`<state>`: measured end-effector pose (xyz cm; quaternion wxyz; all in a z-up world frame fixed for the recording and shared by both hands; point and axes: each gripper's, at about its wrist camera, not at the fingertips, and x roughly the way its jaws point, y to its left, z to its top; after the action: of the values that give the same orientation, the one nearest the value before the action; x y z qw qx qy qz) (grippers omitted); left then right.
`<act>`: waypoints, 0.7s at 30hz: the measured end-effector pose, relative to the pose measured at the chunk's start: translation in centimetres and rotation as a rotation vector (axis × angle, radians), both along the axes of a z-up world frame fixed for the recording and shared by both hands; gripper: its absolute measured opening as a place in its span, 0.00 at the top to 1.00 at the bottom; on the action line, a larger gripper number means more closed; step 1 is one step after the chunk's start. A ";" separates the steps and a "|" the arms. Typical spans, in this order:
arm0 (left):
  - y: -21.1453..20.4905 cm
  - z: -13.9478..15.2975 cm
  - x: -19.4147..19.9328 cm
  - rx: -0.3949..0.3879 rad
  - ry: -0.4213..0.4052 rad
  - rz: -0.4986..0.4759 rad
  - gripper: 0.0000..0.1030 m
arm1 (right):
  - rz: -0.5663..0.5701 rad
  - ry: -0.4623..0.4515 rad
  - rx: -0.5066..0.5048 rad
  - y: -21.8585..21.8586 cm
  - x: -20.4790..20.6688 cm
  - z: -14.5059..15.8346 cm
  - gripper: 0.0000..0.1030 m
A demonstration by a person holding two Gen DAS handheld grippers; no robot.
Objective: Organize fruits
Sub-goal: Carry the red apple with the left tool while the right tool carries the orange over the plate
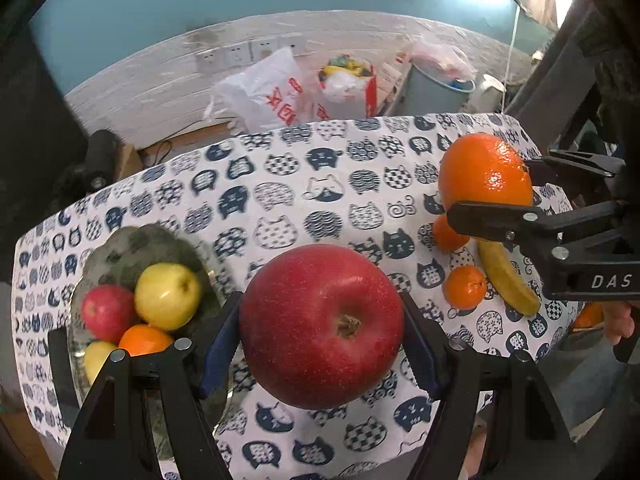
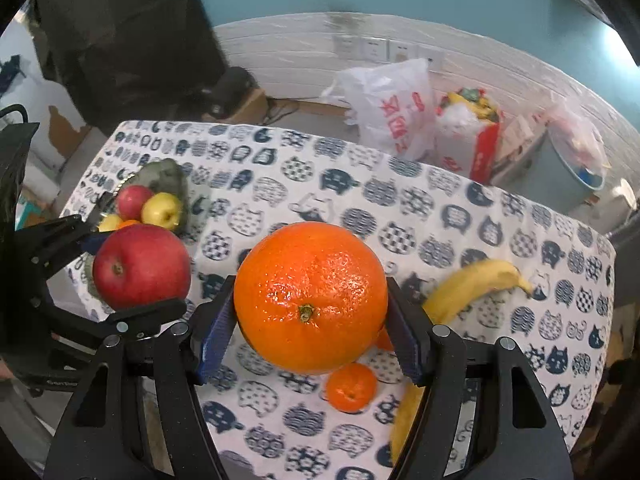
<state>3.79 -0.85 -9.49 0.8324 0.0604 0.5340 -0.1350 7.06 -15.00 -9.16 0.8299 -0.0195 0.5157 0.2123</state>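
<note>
Both loads are up off the bench (image 1: 280,168): left tongs (image 1: 322,332) clamped on the big red apple (image 1: 322,326), right tongs (image 2: 310,304) clamped on the large orange (image 2: 310,298). The glass bowl (image 1: 120,248) at the left already holds four fruits. Drop either in carelessly and something could roll out, and round, smooth skins may slip from the pads.

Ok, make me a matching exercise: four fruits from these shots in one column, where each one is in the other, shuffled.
Fruits:
1. big red apple
2. big orange
3. yellow apple
4. banana

Places:
A. lying on the tablecloth
B. in the glass bowl
C. held in the right gripper
D. held in the left gripper

Pairs: 1-D, 2-C, 3-B, 4-A
</note>
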 end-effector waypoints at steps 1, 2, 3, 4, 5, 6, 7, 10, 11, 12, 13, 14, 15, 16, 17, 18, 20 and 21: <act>0.5 0.0 -0.1 -0.002 0.000 0.007 0.27 | 0.008 -0.001 -0.002 0.6 0.0 0.1 0.33; 1.2 0.1 -0.4 -0.003 -0.001 0.019 0.27 | 0.021 -0.002 -0.003 1.4 0.0 0.1 0.33; 1.9 0.2 -0.6 -0.006 -0.001 0.031 0.27 | 0.028 -0.001 -0.002 1.9 0.0 0.2 0.33; 2.5 0.1 -0.7 -0.009 -0.001 0.041 0.27 | 0.036 0.001 0.003 2.4 0.0 0.2 0.33; 3.3 0.1 -0.9 -0.012 0.000 0.054 0.27 | 0.042 0.003 0.006 2.9 0.0 0.2 0.33; 4.0 0.1 -1.2 -0.014 0.001 0.068 0.27 | 0.051 0.005 0.010 3.5 0.0 0.3 0.33; 4.6 0.0 -1.4 -0.015 0.001 0.078 0.27 | 0.060 0.005 0.012 4.2 0.1 0.3 0.33; 6.7 -0.3 -2.0 -0.006 0.001 0.112 0.27 | 0.087 0.009 0.016 6.0 0.1 0.4 0.33; 7.5 -0.5 -2.2 -0.003 0.002 0.126 0.27 | 0.095 0.010 0.019 6.5 0.1 0.4 0.33; 8.1 -0.6 -2.3 -0.004 0.006 0.139 0.27 | 0.105 0.011 0.022 7.2 0.2 0.4 0.33; 8.6 -0.7 -2.5 -0.007 0.009 0.147 0.27 | 0.113 0.013 0.025 7.7 0.2 0.4 0.33; 9.4 -0.9 -2.6 -0.012 0.015 0.162 0.27 | 0.120 0.016 0.027 8.3 0.3 0.3 0.33; 10.0 -1.0 -2.8 -0.015 0.019 0.173 0.27 | 0.127 0.020 0.029 8.9 0.4 0.3 0.33; 10.4 -1.1 -2.9 -0.015 0.019 0.179 0.27 | 0.131 0.023 0.031 9.4 0.4 0.2 0.33; 11.0 -1.2 -3.1 -0.015 0.020 0.188 0.27 | 0.140 0.026 0.033 10.1 0.5 0.1 0.33; 11.5 -1.2 -3.3 -0.016 0.020 0.194 0.27 | 0.145 0.029 0.035 10.7 0.6 0.1 0.33; 12.3 -1.3 -3.6 -0.019 0.021 0.206 0.27 | 0.159 0.032 0.036 11.8 0.7 0.1 0.33; 12.8 -1.4 -3.7 -0.021 0.021 0.212 0.27 | 0.167 0.034 0.037 12.4 0.7 0.0 0.33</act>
<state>0.07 11.94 -10.89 0.8370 -0.0064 0.5446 -0.0525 7.79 -2.58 -9.15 0.8004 -0.0436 0.5225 0.2905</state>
